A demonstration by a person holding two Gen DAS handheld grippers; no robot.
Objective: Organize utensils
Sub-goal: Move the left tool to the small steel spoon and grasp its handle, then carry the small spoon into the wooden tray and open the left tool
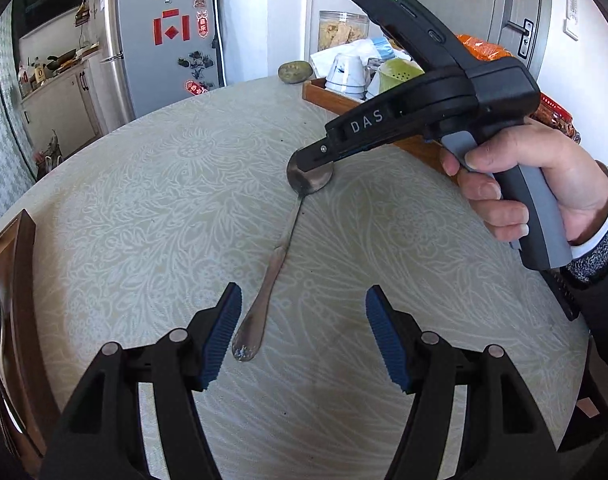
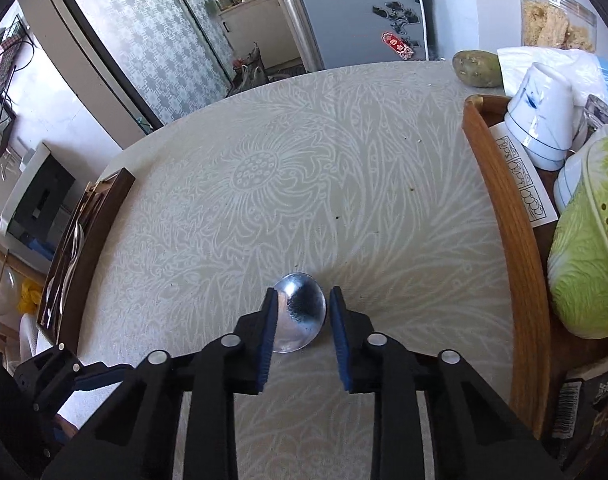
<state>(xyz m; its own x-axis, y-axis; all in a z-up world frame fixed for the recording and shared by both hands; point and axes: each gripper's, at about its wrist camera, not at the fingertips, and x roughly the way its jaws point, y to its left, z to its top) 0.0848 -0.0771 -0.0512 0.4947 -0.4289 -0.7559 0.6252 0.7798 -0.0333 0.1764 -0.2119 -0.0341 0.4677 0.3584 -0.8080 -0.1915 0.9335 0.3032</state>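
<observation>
Right tongs [image 2: 300,312] straddle the spoon [image 1: 270,268] bowl on the table [image 1: 164,200], narrowly parted; left tongs [image 1: 304,336] gape wide, holding nothing.

"DAS" in white letters on the black body of the right gripper [image 1: 311,168]. Red decorations with Chinese characters on the fridge [image 1: 164,40], too small to read. Barcode on a dark packet [image 2: 583,408], digits illegible.

- Bright daylight on my feeds, nothing dim.
- Fisheye bends the table [image 1: 164,208] edge hard, with black vignette corners.
- Glare on the spoon [image 2: 300,312] bowl; soft shadows.
- Centre's sharp, the fridge [image 1: 164,40] slightly soft.
</observation>
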